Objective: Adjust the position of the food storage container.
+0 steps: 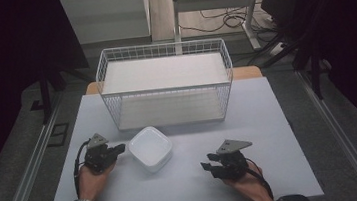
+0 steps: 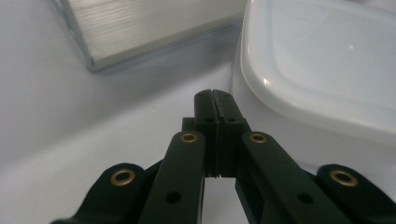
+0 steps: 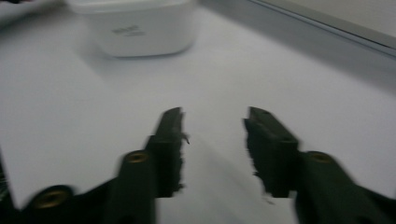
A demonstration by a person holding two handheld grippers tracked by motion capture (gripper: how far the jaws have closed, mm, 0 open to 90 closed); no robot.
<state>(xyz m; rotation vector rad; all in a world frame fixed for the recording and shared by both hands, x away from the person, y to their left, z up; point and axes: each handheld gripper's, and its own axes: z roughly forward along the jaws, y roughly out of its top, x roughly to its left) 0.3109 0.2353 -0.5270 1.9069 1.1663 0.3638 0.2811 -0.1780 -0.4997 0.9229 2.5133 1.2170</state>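
A white lidded square container (image 1: 150,148) sits on the pale table (image 1: 185,180), in front of the wire basket. My left gripper (image 1: 120,149) is just to the container's left, its jaws pressed together with nothing between them; in the left gripper view its fingertips (image 2: 215,99) stand beside the container's lid (image 2: 322,60). My right gripper (image 1: 206,166) rests on the table to the container's right, well apart from it. Its jaws stand apart with only bare table between the fingertips (image 3: 173,121), and the container (image 3: 140,28) lies farther ahead.
A white wire basket (image 1: 165,84) with a pale floor stands at the back middle of the table. A metal rail (image 1: 28,169) runs along the floor on the left. Cables and a frame (image 1: 223,15) lie beyond the table.
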